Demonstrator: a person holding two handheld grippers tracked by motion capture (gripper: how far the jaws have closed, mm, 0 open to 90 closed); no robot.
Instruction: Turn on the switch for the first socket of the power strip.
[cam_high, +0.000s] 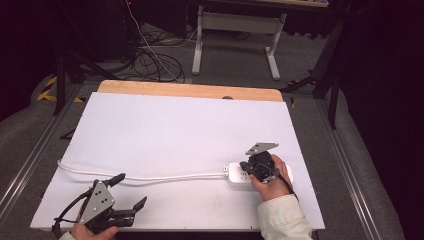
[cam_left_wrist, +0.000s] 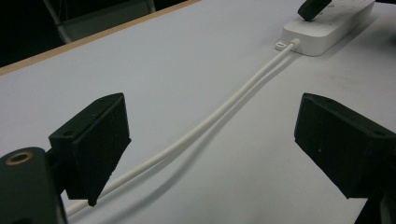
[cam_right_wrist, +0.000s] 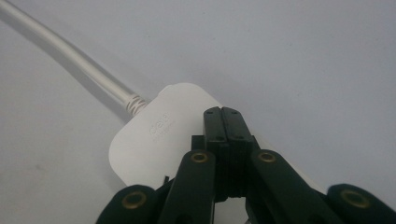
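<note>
A white power strip (cam_high: 234, 176) lies on the white table (cam_high: 175, 125) at the front right, and its white cable (cam_high: 150, 177) runs left along the table. My right gripper (cam_high: 246, 166) is shut, its jaws pressed together with nothing between them, tips down on the strip's top. In the right gripper view the shut tips (cam_right_wrist: 223, 115) rest over the strip (cam_right_wrist: 149, 135) near its cable (cam_right_wrist: 70, 60) end. My left gripper (cam_high: 131, 190) stands open at the front left. In its own view the cable (cam_left_wrist: 261, 77) passes between the wide jaws (cam_left_wrist: 212, 137) toward the strip (cam_left_wrist: 327, 32).
A wooden strip (cam_high: 190, 90) edges the table's far side. Beyond it, on the grey floor, lie tangled cables (cam_high: 155, 60) and the white legs of another table (cam_high: 235, 30). Metal rails run along both sides of the table.
</note>
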